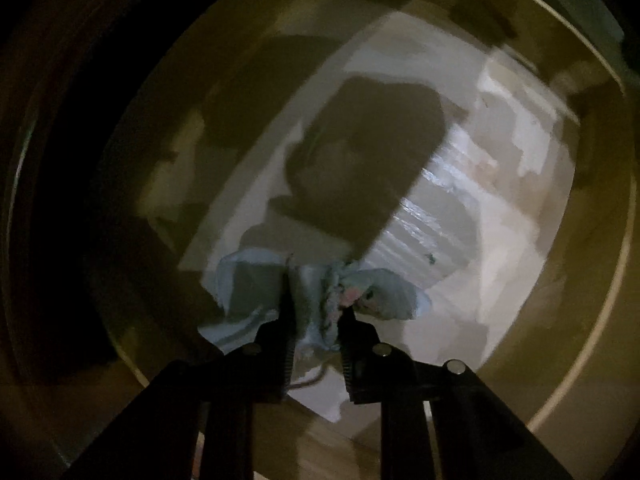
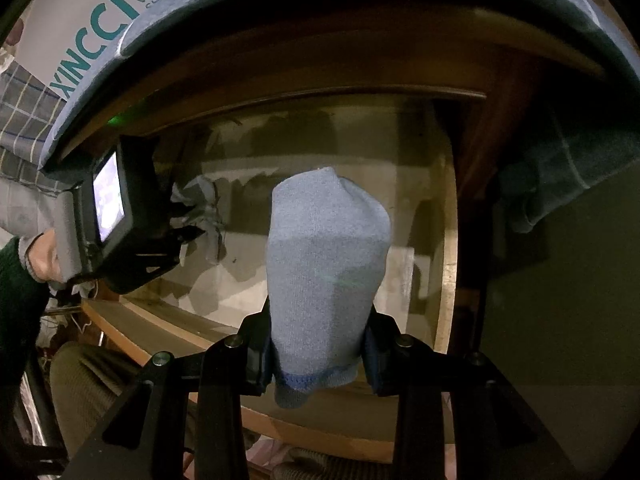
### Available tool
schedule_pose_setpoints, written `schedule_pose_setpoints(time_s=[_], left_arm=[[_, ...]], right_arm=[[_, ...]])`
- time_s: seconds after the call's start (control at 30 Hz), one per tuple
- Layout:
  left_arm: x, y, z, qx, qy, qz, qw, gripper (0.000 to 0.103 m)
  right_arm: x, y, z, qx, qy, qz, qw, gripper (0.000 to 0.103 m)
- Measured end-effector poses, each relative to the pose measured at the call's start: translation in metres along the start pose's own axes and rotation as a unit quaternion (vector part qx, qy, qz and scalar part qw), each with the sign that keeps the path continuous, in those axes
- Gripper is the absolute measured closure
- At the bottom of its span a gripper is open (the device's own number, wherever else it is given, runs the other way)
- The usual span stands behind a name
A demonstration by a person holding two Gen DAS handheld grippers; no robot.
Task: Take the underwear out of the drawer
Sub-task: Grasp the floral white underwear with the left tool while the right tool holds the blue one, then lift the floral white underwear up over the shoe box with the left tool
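Nearest, a folded blue knitted garment (image 2: pixel 328 276) is clamped in the right gripper (image 2: pixel 320 344), long axis running straight out along the fingers, hem at the jaws, apparently held clear of the drawer. Further off, a crumpled pale-blue patterned piece of underwear (image 1: pixel 316 300) is pinched in the left gripper (image 1: pixel 314 320) above the open wooden drawer (image 2: pixel 448 240), seemingly for lifting out.

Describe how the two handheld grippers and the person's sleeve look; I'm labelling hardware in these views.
Both the left gripper and right gripper are matte black, with round silver bolts and angular struts. The left one carries a lit screen. A dark green knit sleeve shows.
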State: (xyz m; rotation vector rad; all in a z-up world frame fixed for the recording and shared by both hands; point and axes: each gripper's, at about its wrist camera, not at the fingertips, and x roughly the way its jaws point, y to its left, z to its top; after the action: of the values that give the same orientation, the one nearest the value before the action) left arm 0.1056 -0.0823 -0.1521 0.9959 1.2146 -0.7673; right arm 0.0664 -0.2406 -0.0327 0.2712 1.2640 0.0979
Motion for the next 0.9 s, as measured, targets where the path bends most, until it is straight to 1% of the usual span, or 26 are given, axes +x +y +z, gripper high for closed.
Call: schedule_pose_setpoints(time_s=[0.13, 0.2, 0.3, 0.37, 0.47, 0.53, 0.67, 0.73, 0.77, 0.87, 0.9], left_arm=[[-0.009, 0.012, -0.004, -0.052, 0.003, -0.034, 0.998, 0.083], [-0.015, 0.013, -0.009, -0.072, -0.001, -0.05, 0.9962, 0.084], [-0.022, 0.009, -0.015, -0.089, -0.005, -0.063, 0.9941, 0.084], [-0.024, 0.006, -0.019, -0.108, -0.004, -0.08, 0.9909, 0.084], [-0.028, 0.005, -0.025, -0.13, -0.012, -0.09, 0.9874, 0.084], [-0.034, 0.011, -0.026, -0.15, -0.021, -0.11, 0.9824, 0.084], [-0.054, 0.007, -0.037, -0.186, -0.046, -0.123, 0.9738, 0.084], [-0.063, -0.004, -0.035, -0.195, -0.055, -0.123, 0.9714, 0.084], [-0.069, -0.004, -0.037, -0.208, -0.064, -0.126, 0.968, 0.084], [-0.087, -0.007, -0.043, -0.231, -0.078, -0.117, 0.9629, 0.084], [-0.096, -0.001, -0.051, -0.241, -0.085, -0.115, 0.9599, 0.084]], right_arm=[[0.0, 0.001, 0.0, -0.004, 0.0, -0.002, 1.0, 0.071], [0.0, 0.0, -0.001, -0.004, -0.001, 0.0, 1.0, 0.071], [0.0, 0.001, -0.001, -0.005, -0.001, 0.0, 1.0, 0.071], [0.0, 0.001, -0.001, -0.005, 0.0, 0.0, 1.0, 0.071], [0.0, 0.004, 0.0, -0.008, 0.0, -0.002, 1.0, 0.071], [-0.001, 0.005, 0.0, -0.009, -0.002, -0.003, 1.0, 0.071], [-0.001, 0.006, 0.0, -0.01, -0.002, -0.003, 1.0, 0.071], [0.0, 0.007, -0.001, -0.011, -0.002, -0.007, 1.0, 0.071], [0.0, 0.008, -0.001, -0.012, -0.002, -0.008, 1.0, 0.071], [0.0, 0.01, -0.001, -0.014, -0.002, -0.014, 1.0, 0.071], [0.001, 0.011, -0.001, -0.016, -0.001, -0.015, 1.0, 0.071]])
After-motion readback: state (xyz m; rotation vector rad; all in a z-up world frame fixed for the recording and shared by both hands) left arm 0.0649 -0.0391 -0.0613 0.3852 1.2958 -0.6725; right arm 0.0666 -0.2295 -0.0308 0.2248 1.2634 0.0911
